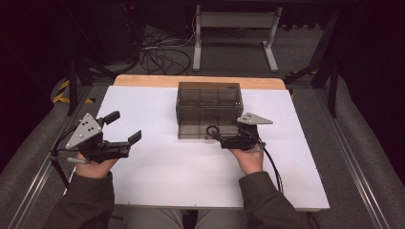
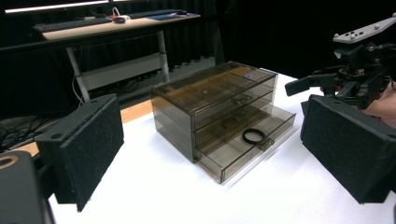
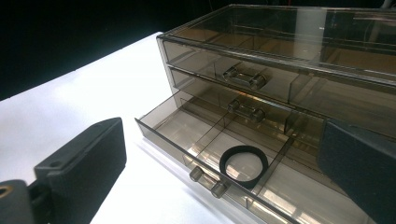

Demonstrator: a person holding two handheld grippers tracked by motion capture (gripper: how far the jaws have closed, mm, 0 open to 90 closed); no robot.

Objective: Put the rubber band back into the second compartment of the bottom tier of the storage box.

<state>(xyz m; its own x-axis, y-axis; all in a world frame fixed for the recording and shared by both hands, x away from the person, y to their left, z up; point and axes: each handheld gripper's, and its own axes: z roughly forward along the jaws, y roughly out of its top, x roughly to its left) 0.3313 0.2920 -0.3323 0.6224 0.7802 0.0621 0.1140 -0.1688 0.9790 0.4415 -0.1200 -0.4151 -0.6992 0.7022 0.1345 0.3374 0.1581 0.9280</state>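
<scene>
The left gripper (image 1: 125, 128), held in the person's left hand (image 1: 93, 164) well to the left over the white surface (image 1: 157, 171), has its jaws wide apart with nothing between them.

In the middle of the surface, toward its far edge, stands the smoke-tinted clear plastic three-drawer organiser (image 1: 208, 109). Its bottom drawer (image 3: 224, 154) is pulled out, and a small black ring band (image 3: 243, 165) lies flat in the drawer's front middle compartment, against the divider just behind the drawer's twin-post clear knob handle (image 3: 205, 181). The ring looks light and soft, probably elastic or rubbery, so it would deform rather than break; its thin rim is the only place to pinch it, from above, inside the compartment walls. The organiser looks rigid, light and slick, so it may slide on the surface when the drawer is pushed; pressing the handle or the drawer front squarely should shut it. The thin plastic could scratch or crack under a hard squeeze.

The right gripper (image 1: 216, 137) hovers just in front of the open drawer, its jaws spread wide on either side of the ring, gripping nothing.

No brand, label or readable writing shows anywhere on the organiser or the grippers.
</scene>
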